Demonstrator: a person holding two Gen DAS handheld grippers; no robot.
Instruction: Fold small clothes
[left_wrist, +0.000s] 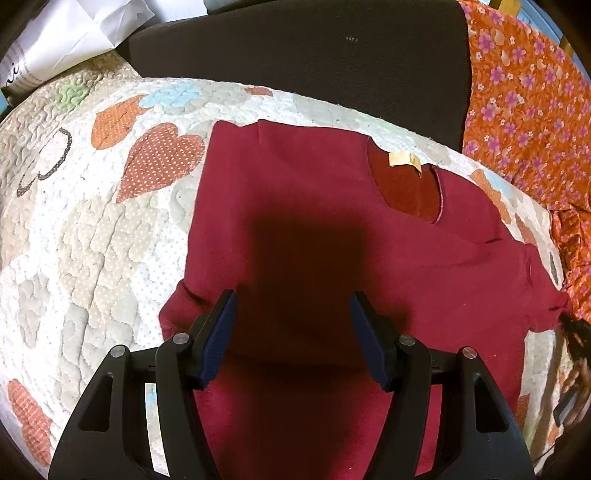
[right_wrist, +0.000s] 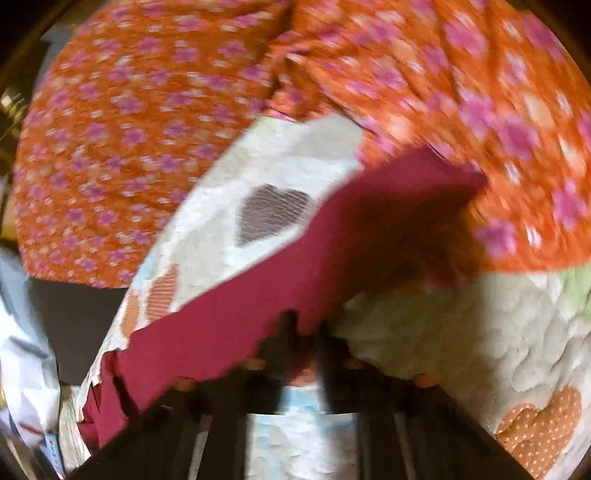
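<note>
A small dark red shirt (left_wrist: 303, 236) lies on a quilted heart-patterned blanket (left_wrist: 74, 229), its neck opening with a tan label (left_wrist: 404, 160) at the upper right. My left gripper (left_wrist: 293, 314) hovers open above the shirt's middle, holding nothing. In the blurred right wrist view my right gripper (right_wrist: 304, 328) is shut on the shirt's edge (right_wrist: 295, 273), and the red cloth stretches up to the right from its fingers, over the blanket (right_wrist: 461, 332).
An orange flowered cloth (left_wrist: 524, 110) lies at the right of the blanket and fills the top of the right wrist view (right_wrist: 147, 147). A dark chair seat (left_wrist: 295, 55) and white paper (left_wrist: 66, 40) lie beyond the blanket.
</note>
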